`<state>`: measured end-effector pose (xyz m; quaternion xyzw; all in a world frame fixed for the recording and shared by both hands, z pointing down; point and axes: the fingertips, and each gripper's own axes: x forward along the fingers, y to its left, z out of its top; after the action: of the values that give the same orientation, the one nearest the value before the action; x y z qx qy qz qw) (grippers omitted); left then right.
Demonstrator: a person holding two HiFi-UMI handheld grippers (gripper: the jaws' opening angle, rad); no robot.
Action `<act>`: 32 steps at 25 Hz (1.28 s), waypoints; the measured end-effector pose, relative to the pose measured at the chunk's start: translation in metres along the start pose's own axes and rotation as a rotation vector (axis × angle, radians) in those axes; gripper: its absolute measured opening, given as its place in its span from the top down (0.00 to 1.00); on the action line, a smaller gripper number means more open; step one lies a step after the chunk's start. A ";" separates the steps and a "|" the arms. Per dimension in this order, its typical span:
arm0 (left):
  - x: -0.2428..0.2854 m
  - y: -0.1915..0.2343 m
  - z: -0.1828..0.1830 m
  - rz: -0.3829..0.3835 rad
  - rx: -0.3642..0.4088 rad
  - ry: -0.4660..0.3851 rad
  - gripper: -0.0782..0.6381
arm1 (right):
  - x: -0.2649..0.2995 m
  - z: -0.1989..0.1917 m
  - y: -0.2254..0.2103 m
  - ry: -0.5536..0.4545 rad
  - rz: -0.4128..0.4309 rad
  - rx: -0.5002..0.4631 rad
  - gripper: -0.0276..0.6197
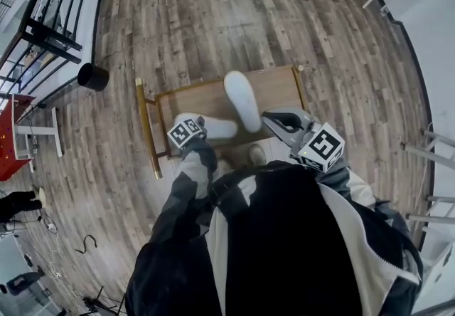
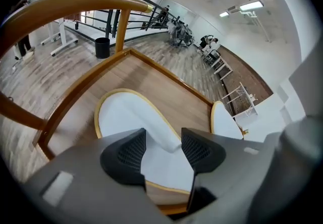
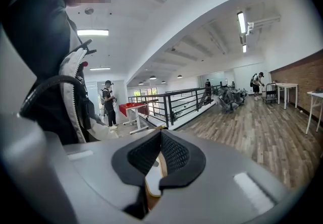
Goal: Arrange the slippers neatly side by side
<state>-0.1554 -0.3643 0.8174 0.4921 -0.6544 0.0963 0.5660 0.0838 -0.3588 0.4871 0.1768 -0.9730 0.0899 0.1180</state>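
On the wooden tray [image 1: 279, 88] lie two white slippers [image 1: 242, 99] [image 1: 215, 127].

left gripper [image 1: 193, 127] is down on the near slipper [image 1: 219, 127], which is white and lies crosswise, sticking out toward the right gripper [image 1: 273, 119]. the right gripper's tips point at the left gripper, just beside the heel end of the far slipper [image 1: 242, 97], also white, angled away ahead of both grippers. the two slippers are close but not parallel. both are on a low wooden table [image 1: 284, 83] with a raised rim. a black bin [image 1: 92, 77] stands on the plank floor [image 1: 213, 8], well off the left gripper's outer side.
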 end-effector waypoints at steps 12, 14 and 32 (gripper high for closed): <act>-0.009 0.004 0.001 -0.003 0.002 -0.018 0.84 | -0.003 0.001 -0.003 -0.024 0.000 0.007 0.95; -0.016 -0.002 0.007 -0.017 0.023 -0.038 0.84 | 0.001 0.003 -0.001 -0.028 0.010 0.004 0.95; -0.209 -0.154 0.075 -0.276 0.815 -0.521 0.85 | 0.060 0.021 0.017 -0.093 0.127 -0.016 0.95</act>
<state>-0.1139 -0.3806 0.5507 0.7629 -0.6118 0.1424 0.1530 0.0189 -0.3675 0.4808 0.1177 -0.9874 0.0811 0.0681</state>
